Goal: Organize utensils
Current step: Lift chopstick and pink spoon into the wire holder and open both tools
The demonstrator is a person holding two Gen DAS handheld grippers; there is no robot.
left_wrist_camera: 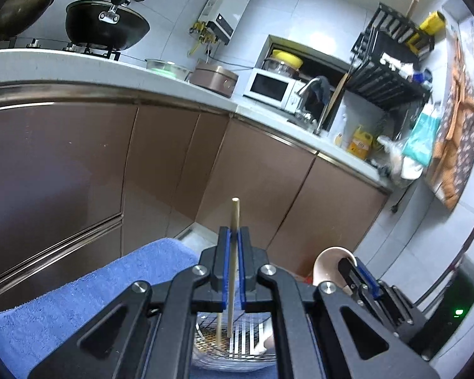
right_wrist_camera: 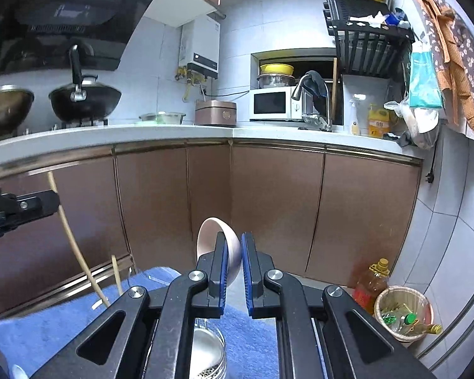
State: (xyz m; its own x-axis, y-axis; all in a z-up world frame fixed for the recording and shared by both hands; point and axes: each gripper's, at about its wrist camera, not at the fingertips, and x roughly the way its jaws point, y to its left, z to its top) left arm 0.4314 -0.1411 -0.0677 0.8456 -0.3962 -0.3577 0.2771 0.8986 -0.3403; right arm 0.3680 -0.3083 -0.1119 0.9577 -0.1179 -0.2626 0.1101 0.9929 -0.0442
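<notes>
My left gripper (left_wrist_camera: 234, 237) is shut on a wooden chopstick (left_wrist_camera: 233, 252) that stands upright between the blue pads, its lower end over a clear basket with a wire mesh (left_wrist_camera: 237, 344). A second chopstick (left_wrist_camera: 219, 328) stands in that basket. My right gripper (right_wrist_camera: 235, 246) is shut on the rim of a pink bowl (right_wrist_camera: 210, 237), held on edge above the blue towel (right_wrist_camera: 63, 325). The bowl (left_wrist_camera: 330, 260) and the right gripper (left_wrist_camera: 360, 271) also show in the left wrist view. The left gripper (right_wrist_camera: 52, 203) and its chopstick (right_wrist_camera: 75, 252) show at the left of the right wrist view.
Brown cabinet doors (right_wrist_camera: 268, 205) under a white counter (right_wrist_camera: 173, 132) face me. A metal strainer holder (right_wrist_camera: 208, 353) stands on the towel below the right gripper. An oil bottle (right_wrist_camera: 371, 284) and a waste bin (right_wrist_camera: 401, 312) stand on the floor at the right.
</notes>
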